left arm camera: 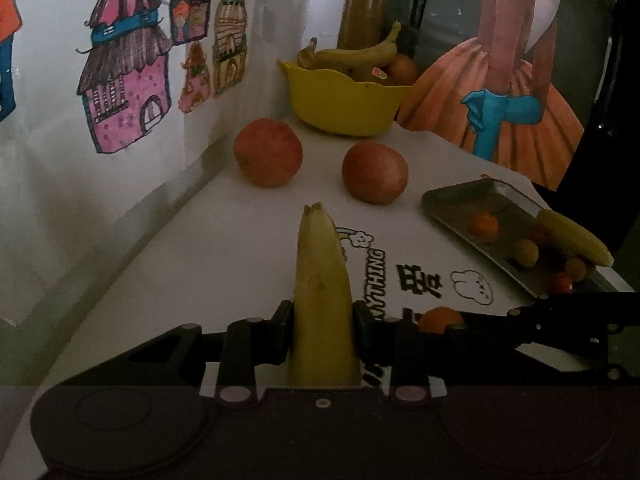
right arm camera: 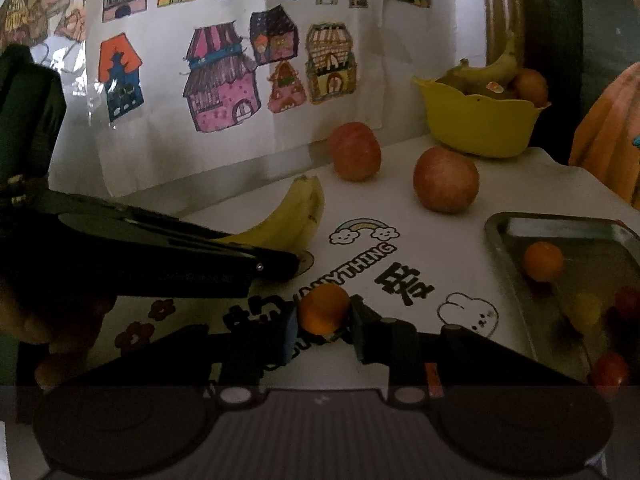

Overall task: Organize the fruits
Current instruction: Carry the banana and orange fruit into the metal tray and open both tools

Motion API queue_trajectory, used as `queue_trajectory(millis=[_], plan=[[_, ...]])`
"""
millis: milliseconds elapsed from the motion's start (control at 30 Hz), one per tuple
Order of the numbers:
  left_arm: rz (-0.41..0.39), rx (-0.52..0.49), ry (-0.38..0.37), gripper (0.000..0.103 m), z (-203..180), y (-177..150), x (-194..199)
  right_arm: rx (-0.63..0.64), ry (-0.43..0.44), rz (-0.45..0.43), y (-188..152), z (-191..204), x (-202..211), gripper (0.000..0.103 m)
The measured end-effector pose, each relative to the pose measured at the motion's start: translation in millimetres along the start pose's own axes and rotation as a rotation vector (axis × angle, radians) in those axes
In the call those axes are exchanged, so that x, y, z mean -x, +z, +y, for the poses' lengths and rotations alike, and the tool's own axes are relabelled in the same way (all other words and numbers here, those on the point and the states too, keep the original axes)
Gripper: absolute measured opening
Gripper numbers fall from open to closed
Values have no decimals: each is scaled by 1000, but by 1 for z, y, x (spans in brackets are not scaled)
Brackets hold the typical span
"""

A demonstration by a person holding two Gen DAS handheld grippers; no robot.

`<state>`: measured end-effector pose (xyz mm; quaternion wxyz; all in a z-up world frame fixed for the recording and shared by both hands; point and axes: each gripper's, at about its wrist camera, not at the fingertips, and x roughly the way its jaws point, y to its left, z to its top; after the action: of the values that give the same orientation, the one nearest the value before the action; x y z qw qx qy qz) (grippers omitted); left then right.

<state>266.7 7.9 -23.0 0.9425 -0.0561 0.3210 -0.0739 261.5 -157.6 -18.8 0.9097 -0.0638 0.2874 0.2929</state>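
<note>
My left gripper (left arm camera: pixel 322 330) is shut on a yellow banana (left arm camera: pixel 322 292) that points away over the white table; the banana also shows in the right wrist view (right arm camera: pixel 288 216) with the left gripper's body across it. My right gripper (right arm camera: pixel 324 324) is shut on a small orange fruit (right arm camera: pixel 325 307), also seen in the left wrist view (left arm camera: pixel 440 318). Two red apples (left arm camera: pixel 268 152) (left arm camera: pixel 375 172) sit on the table. A yellow bowl (left arm camera: pixel 344 108) at the back holds bananas (left arm camera: pixel 360 54) and other fruit.
A metal tray (left arm camera: pixel 460 200) at the right holds several small orange, yellow and red fruits and a banana (left arm camera: pixel 576 238). Drawings of houses hang on the wall at left. A painting (left arm camera: pixel 516 80) stands behind the tray. The table cover carries printed letters.
</note>
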Motion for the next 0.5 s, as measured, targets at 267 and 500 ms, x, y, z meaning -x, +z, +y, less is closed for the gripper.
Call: queue_trajectory(millis=[267,500], plan=[[10,3,-76,33,-29,4,0,-68,-61,-61,-9,-26,38,32],[-6,-13,-162,33,-70,14,1,-123,-153,-120,-22,-60,81,32]])
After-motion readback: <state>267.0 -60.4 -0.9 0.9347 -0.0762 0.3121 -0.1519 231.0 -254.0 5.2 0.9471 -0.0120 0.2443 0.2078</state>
